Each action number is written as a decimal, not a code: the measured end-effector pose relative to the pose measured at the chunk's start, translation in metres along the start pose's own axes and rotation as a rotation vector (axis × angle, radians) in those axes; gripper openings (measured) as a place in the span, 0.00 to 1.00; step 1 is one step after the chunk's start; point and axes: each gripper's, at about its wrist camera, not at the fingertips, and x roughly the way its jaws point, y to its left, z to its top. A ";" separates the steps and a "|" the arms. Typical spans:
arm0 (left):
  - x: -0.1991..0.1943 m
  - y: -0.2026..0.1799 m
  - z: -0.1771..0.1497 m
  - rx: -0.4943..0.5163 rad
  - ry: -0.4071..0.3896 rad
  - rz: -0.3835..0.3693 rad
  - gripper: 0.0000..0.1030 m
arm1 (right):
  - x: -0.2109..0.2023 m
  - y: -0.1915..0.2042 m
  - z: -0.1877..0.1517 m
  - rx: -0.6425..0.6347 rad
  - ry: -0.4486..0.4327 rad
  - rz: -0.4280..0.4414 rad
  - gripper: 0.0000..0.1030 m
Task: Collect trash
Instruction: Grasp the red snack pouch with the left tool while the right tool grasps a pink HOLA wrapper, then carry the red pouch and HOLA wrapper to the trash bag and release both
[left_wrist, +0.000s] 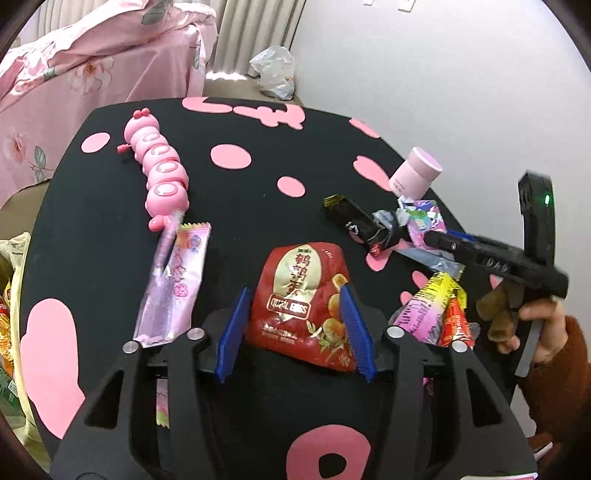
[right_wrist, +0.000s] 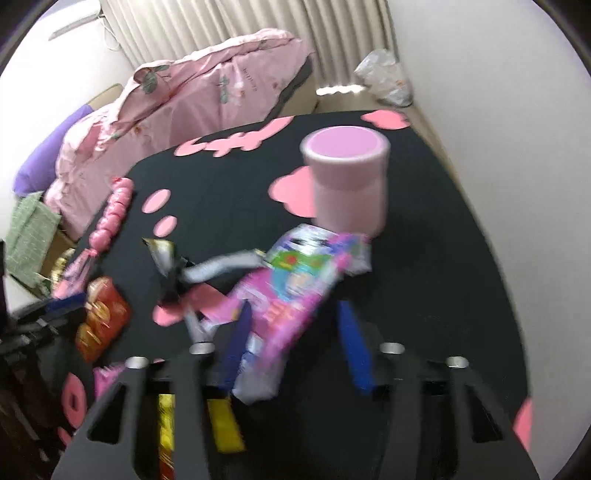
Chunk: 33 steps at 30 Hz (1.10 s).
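- Far left edge, left wrist view: a pale yellow bag (left_wrist: 16, 258) holding coloured packets, beside the table.
- Table (left_wrist: 240, 206): black cloth with pink blotches; all the litter lies on it.
- Pink caterpillar toy (left_wrist: 160, 166): lies lengthwise on the left part of the table, its lower end touching a pale pink snack wrapper (left_wrist: 173, 288).
- Left gripper (left_wrist: 295, 328): blue fingers (left_wrist: 231, 332) spread wide, one on each side of the red quail-egg packet (left_wrist: 306, 302). The packet lies flat on the cloth between them; contact with the pads cannot be told.
- Dark wrapper with a gold end (left_wrist: 347, 218): lies right of centre, just beside a crumpled silver scrap (left_wrist: 384, 218).
- Yellow and red wrappers (left_wrist: 443, 310): heaped near the right edge of the table, below the right tool.
- Pink-lidded jar (left_wrist: 415, 173): upright near the far right edge of the table.
- Right gripper (right_wrist: 295, 339): seen blurred in the right wrist view; fingers (right_wrist: 354, 350) set apart, with a pink and purple printed wrapper (right_wrist: 291, 288) lying against the left finger and clear of the right one. Whether it is gripped cannot be told.
- Same wrapper in the left wrist view (left_wrist: 421, 218): at the tip of the right tool, just in front of the jar.
- Right hand (left_wrist: 539, 332): wrapped round the tool's handle, sleeve rust-brown.
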 end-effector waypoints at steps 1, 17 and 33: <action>-0.002 0.000 0.000 0.000 -0.007 -0.004 0.52 | -0.003 -0.002 -0.004 -0.010 -0.005 -0.002 0.19; -0.009 -0.019 -0.004 0.111 -0.019 0.097 0.69 | -0.056 -0.008 -0.015 -0.056 -0.184 -0.076 0.05; -0.003 -0.024 -0.006 0.117 0.012 0.062 0.21 | -0.074 0.013 -0.008 -0.113 -0.239 -0.054 0.05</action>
